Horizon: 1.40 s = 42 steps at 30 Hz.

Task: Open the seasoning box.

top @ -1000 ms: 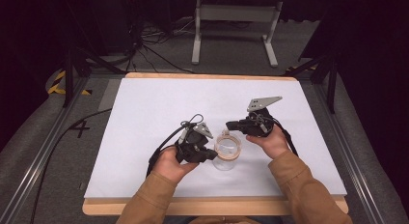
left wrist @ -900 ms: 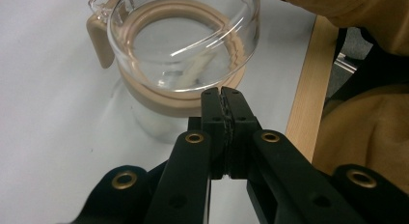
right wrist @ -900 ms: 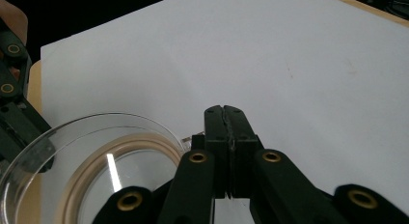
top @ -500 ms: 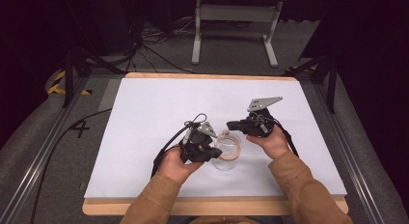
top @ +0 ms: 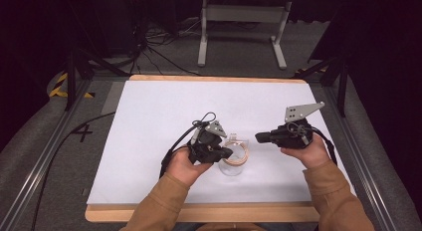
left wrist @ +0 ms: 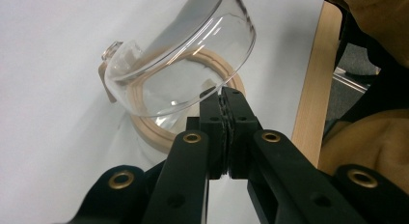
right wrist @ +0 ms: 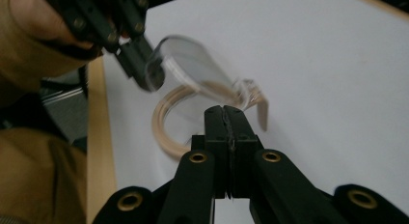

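Observation:
A clear glass jar (top: 232,168) with a tan seal ring (left wrist: 144,123) around its mouth stands on the white sheet, near the front middle. Its clear hinged lid (left wrist: 193,45) is tilted up off the ring. My left gripper (top: 228,152) is shut on the lid's free edge; its jaws meet on the rim in the left gripper view (left wrist: 225,94). The right gripper view shows that grip from the other side, lid (right wrist: 193,64) raised over the ring (right wrist: 164,127). My right gripper (top: 259,137) hovers to the jar's right, shut with nothing between its jaws (right wrist: 225,113).
The white sheet (top: 164,106) covers a wooden table whose front edge (top: 199,213) lies just before the person's sleeves. Cables and a metal stand (top: 239,22) are on the floor beyond the far edge. Rails run along both sides.
My right gripper has drawn away from the jar, to the right and a little up. The left gripper has kept its place at the lid.

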### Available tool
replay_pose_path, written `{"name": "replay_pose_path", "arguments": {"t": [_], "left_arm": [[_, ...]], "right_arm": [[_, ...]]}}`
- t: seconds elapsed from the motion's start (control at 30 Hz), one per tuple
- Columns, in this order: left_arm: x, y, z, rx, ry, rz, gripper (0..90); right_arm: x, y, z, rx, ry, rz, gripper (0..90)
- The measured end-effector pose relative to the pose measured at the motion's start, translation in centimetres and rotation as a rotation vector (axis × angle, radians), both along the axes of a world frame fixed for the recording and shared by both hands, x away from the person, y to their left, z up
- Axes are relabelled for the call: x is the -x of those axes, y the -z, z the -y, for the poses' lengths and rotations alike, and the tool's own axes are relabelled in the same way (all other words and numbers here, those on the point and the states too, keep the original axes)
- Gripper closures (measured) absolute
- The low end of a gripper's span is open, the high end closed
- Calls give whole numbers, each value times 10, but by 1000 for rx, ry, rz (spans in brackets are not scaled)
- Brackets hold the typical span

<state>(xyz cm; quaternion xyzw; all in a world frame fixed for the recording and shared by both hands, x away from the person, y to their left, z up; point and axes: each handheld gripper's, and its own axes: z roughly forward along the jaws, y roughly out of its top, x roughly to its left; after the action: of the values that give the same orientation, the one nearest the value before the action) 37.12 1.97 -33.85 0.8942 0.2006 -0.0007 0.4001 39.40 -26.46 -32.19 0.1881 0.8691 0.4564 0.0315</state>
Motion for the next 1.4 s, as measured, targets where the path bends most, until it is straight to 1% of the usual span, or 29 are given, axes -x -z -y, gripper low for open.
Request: {"name": "replay_pose_path", "arguments": {"t": [0.07,0.1,0.13,0.17,0.2,0.23,0.27,0.3,0.33,0.37,0.4,0.47,0.53,0.57,0.63,0.7,0.73,0.8,0.87,0.93,0.97,1.07,1.1,1.17,1.27,1.3,1.33,1.37,1.4], "left_arm": [[-2,-2,0,3,3,11,876],[-1,-2,0,9,-6,5,876],[-3,-4,0,27,-11,16,874],[-3,-4,0,27,-11,16,873],[-3,-4,-1,35,-19,16,873],[-5,-5,-2,56,-30,16,872],[-5,-5,-2,56,-30,16,872],[-6,-6,-3,67,-40,30,872],[-6,-6,-3,80,-51,31,872],[-6,-6,-3,80,-51,31,872],[-8,-7,-4,93,-62,37,872],[-10,-8,-6,104,-73,42,872],[-12,-8,-5,115,-89,57,870],[-14,-8,-6,110,-91,61,869],[-17,-8,-6,137,-117,67,862],[-20,-8,-7,156,-142,57,850],[-24,-7,-8,172,-152,52,829],[-26,-7,-9,181,-153,53,802],[-31,-6,-11,204,-172,43,805],[-32,-6,-12,209,-180,43,809],[-36,-5,-14,217,-186,41,810],[-38,-3,-16,235,-201,26,810],[-40,-3,-17,240,-204,29,811],[-39,-4,-17,241,-201,24,814],[-36,-6,-17,240,-194,33,813],[-35,-7,-17,239,-188,41,810],[-33,-9,-17,232,-178,61,807],[-31,-12,-17,218,-172,66,801],[-28,-14,-16,221,-168,75,794]], "right_arm": [[2,5,-1,38,-33,-16,895],[4,8,-4,61,-50,-20,895],[7,11,-8,79,-68,-25,896],[7,11,-8,79,-68,-25,896],[8,12,-11,84,-74,-24,896],[8,15,-15,95,-86,-29,895],[9,16,-17,100,-91,-30,895],[9,18,-19,104,-93,-33,896],[10,19,-20,107,-94,-38,895],[10,19,-20,107,-94,-38,895],[10,20,-21,113,-99,-40,895],[12,24,-25,127,-111,-45,896],[14,26,-26,139,-115,-50,895],[15,26,-25,139,-112,-52,895],[16,27,-23,137,-104,-52,895],[18,27,-20,135,-92,-54,895],[19,27,-17,134,-82,-53,895],[19,27,-15,131,-78,-52,895],[20,27,-10,127,-62,-53,895],[21,27,-8,126,-54,-50,895],[21,27,-7,126,-49,-50,895],[22,27,-5,124,-44,-51,895],[22,27,-4,124,-41,-51,895],[22,27,-3,122,-34,-48,895],[23,25,-2,117,-29,-43,895],[23,25,-1,113,-25,-40,895],[23,24,-1,109,-25,-38,895],[22,24,-1,104,-23,-35,894],[22,24,-1,105,-15,-33,895]]}}
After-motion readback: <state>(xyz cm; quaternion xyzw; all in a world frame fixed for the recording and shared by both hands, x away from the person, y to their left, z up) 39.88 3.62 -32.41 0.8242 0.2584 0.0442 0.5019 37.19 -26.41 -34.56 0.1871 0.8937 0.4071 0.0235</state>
